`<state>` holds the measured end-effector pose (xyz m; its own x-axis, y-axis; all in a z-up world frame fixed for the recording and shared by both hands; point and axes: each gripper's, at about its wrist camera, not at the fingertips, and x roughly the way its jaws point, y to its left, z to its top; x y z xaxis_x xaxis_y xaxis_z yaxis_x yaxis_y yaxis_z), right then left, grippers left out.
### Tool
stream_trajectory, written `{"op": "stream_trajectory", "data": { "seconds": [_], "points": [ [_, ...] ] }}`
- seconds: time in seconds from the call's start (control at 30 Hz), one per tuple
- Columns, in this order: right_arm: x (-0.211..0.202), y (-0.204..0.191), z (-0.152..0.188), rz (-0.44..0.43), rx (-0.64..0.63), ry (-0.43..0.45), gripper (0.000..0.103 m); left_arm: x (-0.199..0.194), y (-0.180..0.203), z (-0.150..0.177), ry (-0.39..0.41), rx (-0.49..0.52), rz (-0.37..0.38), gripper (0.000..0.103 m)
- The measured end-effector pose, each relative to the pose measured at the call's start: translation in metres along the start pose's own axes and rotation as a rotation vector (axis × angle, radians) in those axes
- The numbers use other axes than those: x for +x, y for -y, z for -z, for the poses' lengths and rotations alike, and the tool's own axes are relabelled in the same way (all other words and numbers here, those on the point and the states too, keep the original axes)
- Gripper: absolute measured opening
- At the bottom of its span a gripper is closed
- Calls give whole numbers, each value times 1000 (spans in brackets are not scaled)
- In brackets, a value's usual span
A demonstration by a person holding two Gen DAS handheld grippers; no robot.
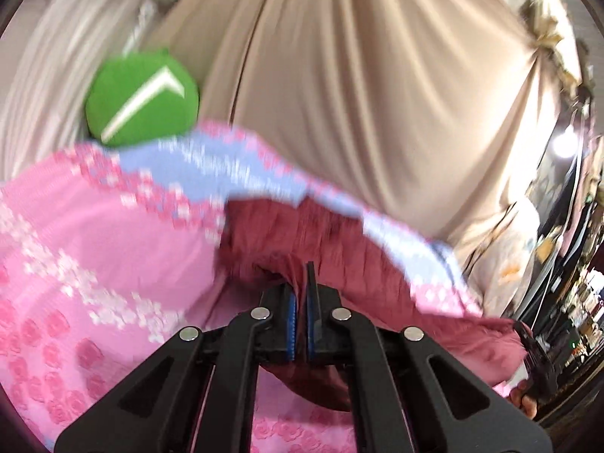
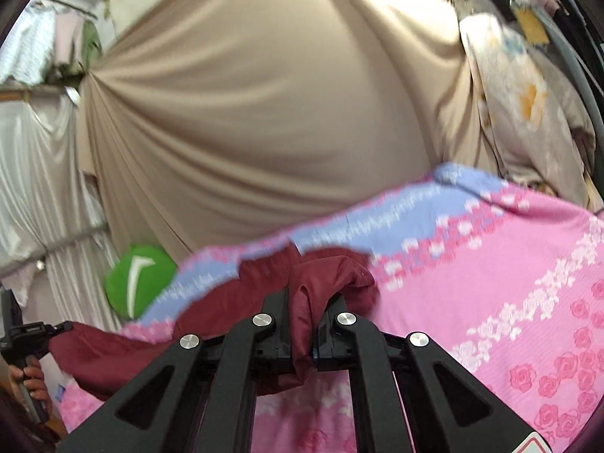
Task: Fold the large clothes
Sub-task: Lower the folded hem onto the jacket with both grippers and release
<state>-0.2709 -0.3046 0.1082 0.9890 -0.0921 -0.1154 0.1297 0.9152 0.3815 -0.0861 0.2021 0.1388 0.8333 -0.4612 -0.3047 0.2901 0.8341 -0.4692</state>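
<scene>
The left claw (image 1: 301, 294) is clamped on a bunched fold of the maroon garment (image 1: 271, 234), at the lower centre of its frame. The right claw (image 2: 304, 313) pinches another fold of it, draped over pink floral bedding (image 2: 490, 283). Only the right view shows a hand (image 2: 28, 381) at lower left; a green cushion (image 1: 141, 98) appears in both.

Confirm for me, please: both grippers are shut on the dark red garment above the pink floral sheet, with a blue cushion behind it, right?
Not quite: the cushion is green, not blue, as the left wrist view shows. The rest holds: the left gripper and right gripper each have their jaws shut on the dark red garment above the pink floral sheet.
</scene>
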Motion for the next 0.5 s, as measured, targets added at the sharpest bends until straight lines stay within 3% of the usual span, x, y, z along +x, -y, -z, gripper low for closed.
{"op": "stream_trajectory", "data": {
  "seconds": [0.1, 0.23, 0.33, 0.5],
  "points": [
    [-25, -12, -16, -48, -17, 100, 4, -27, 15, -15, 94, 33, 22, 2],
    [-16, -11, -33, -74, -2, 104, 4, -13, 25, -29, 92, 70, 20, 3],
    [35, 1, -38, -43, 37, -14, 4, 46, 13, -35, -10, 76, -34, 3],
    [158, 30, -28, 48, 131, -261, 4, 185, 1, -33, -191, 146, -231, 3]
  ]
}}
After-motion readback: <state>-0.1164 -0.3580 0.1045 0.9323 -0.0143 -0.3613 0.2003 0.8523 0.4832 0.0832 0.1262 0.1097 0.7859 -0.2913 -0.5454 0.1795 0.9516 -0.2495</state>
